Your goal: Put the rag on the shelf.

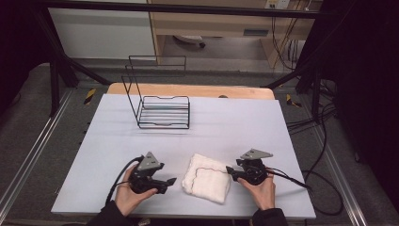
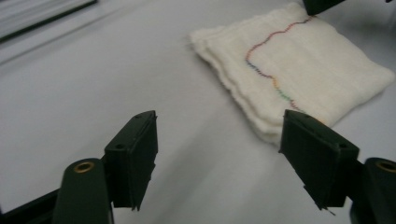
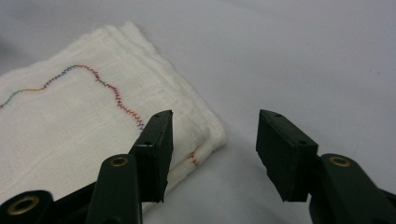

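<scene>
A folded white cloth with a wavy multicoloured stitch line lies on the pale table near the front edge. My left gripper is just left of the cloth, open, with nothing between its fingers; in the left gripper view the cloth lies ahead and to the right of the jaws. My right gripper sits at the cloth's right edge, open. In the right gripper view one finger stands over the cloth's corner and the other over bare table.
A black wire rack stands at the back of the table, left of centre. Cables trail off the table's right side. A metal frame surrounds the workspace.
</scene>
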The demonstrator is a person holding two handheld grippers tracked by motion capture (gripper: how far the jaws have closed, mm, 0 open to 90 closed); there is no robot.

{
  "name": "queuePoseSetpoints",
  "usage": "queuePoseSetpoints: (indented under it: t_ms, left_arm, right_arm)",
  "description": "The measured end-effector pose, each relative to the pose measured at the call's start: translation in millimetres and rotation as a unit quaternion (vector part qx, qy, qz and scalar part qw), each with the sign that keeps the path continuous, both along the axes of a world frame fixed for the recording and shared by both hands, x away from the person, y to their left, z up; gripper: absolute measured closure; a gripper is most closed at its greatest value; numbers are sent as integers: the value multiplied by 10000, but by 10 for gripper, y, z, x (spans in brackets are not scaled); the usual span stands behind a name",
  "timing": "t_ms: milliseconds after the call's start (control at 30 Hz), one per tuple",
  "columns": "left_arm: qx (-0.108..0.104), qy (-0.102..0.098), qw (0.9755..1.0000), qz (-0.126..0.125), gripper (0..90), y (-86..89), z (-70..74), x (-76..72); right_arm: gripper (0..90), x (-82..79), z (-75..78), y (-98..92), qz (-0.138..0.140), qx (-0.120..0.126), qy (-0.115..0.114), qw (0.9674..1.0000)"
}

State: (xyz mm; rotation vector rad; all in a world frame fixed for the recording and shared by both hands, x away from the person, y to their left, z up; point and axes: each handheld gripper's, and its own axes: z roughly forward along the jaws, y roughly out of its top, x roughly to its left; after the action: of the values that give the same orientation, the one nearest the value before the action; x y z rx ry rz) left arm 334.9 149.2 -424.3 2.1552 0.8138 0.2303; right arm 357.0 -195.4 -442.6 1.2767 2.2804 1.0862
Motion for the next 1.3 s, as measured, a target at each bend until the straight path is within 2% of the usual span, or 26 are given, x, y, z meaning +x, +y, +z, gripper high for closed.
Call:
queuePoseSetpoints:
  t_ms: [67, 167, 200, 233, 267, 400, 467, 500, 533, 667, 767, 867, 1000, 1167, 1200, 1233, 1300]
  left_arm:
    - [-11, 143, 9999, -86, 355, -116, -47, 5]
    - [61, 233, 9996, -167, 439, -243, -117, 16]
    - [102, 282, 9994, -192, 476, -263, -140, 29]
    - [83, 350, 9992, -201, 548, -277, -164, 39]
    - [67, 409, 9989, -229, 548, -277, -180, 45]
    - [86, 544, 9982, -239, 651, -271, -223, 32]
    - [5, 611, 9978, -243, 708, -280, -234, 19]
    - [6, 621, 9978, -247, 729, -284, -233, 13]
    - [9, 640, 9976, -251, 757, -287, -232, 9]
    - [-22, 726, 9971, -239, 811, -298, -232, -2]
    - [-5, 701, 9971, -281, 845, -302, -226, -10]
    - [16, 661, 9974, -292, 882, -305, -217, -27]
    - [-25, 654, 9973, -329, 891, -307, -202, -54]
    - [-4, 514, 9981, -347, 885, -325, -205, -94]
    - [-28, 510, 9981, -345, 874, -322, -207, -93]
    - [-26, 498, 9982, -340, 874, -316, -205, -90]
    - [-32, 402, 9988, -261, 836, -284, -182, -78]
  right_arm:
    - [501, 15, -9, -2, -58, 86, 42, 9999]
    - [521, 45, -41, 27, -56, 171, 116, 9998]
    - [531, 53, -58, 39, -25, 154, 171, 9997]
    - [545, 60, -92, 60, -18, 148, 236, 9996]
    - [545, 60, -92, 60, -18, 148, 236, 9996]
    - [636, 52, -102, 73, -36, 260, 333, 9991]
    - [664, 51, -108, 88, -72, 344, 429, 9985]
    - [687, 57, -108, 86, -73, 359, 462, 9983]
    - [739, 64, -104, 89, -64, 456, 587, 9972]
    - [807, 89, -88, 90, -30, 555, 751, 9956]
    - [820, 112, -72, 94, -7, 524, 788, 9955]
    - [827, 140, -36, 142, 71, 324, 526, 9981]
    - [830, 239, 39, 246, 189, 205, 211, 9994]
    - [831, 452, 56, 437, 350, 118, 72, 9993]
    - [832, 539, 50, 505, 366, 127, 38, 9992]
    - [832, 539, 50, 505, 366, 127, 38, 9992]
    - [831, 618, 38, 568, 385, 11, -62, 9992]
